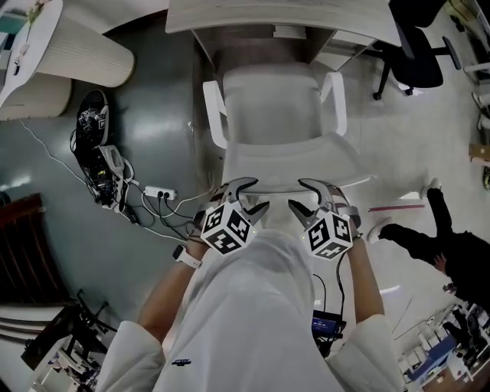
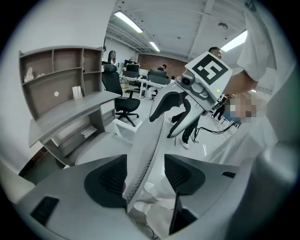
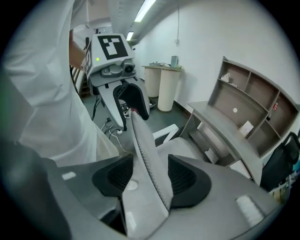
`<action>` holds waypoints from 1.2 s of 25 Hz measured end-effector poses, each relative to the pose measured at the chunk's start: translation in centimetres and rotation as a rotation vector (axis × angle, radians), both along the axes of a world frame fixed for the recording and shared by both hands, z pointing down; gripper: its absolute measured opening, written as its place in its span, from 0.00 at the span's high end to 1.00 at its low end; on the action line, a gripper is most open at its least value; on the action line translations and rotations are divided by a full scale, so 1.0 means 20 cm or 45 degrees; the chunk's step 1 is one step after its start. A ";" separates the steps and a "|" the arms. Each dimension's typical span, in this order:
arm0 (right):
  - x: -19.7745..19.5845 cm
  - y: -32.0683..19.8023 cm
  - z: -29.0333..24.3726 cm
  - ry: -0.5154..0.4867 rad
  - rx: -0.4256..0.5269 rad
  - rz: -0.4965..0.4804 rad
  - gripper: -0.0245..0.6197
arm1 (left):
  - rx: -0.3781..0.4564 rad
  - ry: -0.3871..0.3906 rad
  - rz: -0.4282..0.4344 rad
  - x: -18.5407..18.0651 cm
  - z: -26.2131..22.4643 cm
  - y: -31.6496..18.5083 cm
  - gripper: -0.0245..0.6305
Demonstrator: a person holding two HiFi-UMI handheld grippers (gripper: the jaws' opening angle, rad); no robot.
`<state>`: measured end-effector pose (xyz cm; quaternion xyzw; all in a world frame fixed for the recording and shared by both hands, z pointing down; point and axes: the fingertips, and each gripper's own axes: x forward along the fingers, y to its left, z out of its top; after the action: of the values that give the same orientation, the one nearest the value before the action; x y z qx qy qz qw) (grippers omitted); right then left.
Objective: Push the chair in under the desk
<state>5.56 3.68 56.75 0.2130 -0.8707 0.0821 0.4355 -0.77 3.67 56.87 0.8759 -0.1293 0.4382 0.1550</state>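
Note:
A white office chair (image 1: 279, 115) faces the grey desk (image 1: 230, 15), its seat partly under the desk top. My left gripper (image 1: 243, 195) and right gripper (image 1: 310, 195) sit side by side over the top edge of the backrest. In the left gripper view the thin backrest edge (image 2: 145, 154) stands between the open jaws, with a gap beside the right pad (image 2: 180, 176). In the right gripper view the same edge (image 3: 147, 159) runs between the open jaws, close to the pads (image 3: 185, 180). Each gripper view also shows the other gripper (image 2: 173, 112) (image 3: 124, 105) straddling the edge.
Cables and a power strip (image 1: 157, 193) lie on the floor left of the chair, by a black device (image 1: 96, 126). A black office chair (image 1: 417, 53) stands at the upper right. A person in black (image 1: 444, 245) is on the floor at the right. A shelf unit (image 2: 61, 70) tops the desk.

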 end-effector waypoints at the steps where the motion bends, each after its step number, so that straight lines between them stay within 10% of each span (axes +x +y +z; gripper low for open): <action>1: 0.01 0.00 0.03 0.030 0.005 -0.023 0.59 | 0.012 -0.022 0.018 0.00 0.02 0.01 0.60; 18: 0.00 0.02 0.20 0.168 0.032 -0.210 0.76 | 0.093 -0.265 0.201 -0.03 0.18 0.02 0.60; 22: 0.01 0.02 0.21 0.177 0.039 -0.209 0.76 | 0.218 -0.364 0.337 -0.03 0.21 0.01 0.78; 30: 0.00 0.00 0.22 0.162 0.071 -0.151 0.75 | 0.166 -0.344 0.254 -0.04 0.22 0.00 0.77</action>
<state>5.59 3.74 61.09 0.1779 -0.8543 0.0180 0.4881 -1.60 3.72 61.21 0.8256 -0.0895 0.5560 0.0349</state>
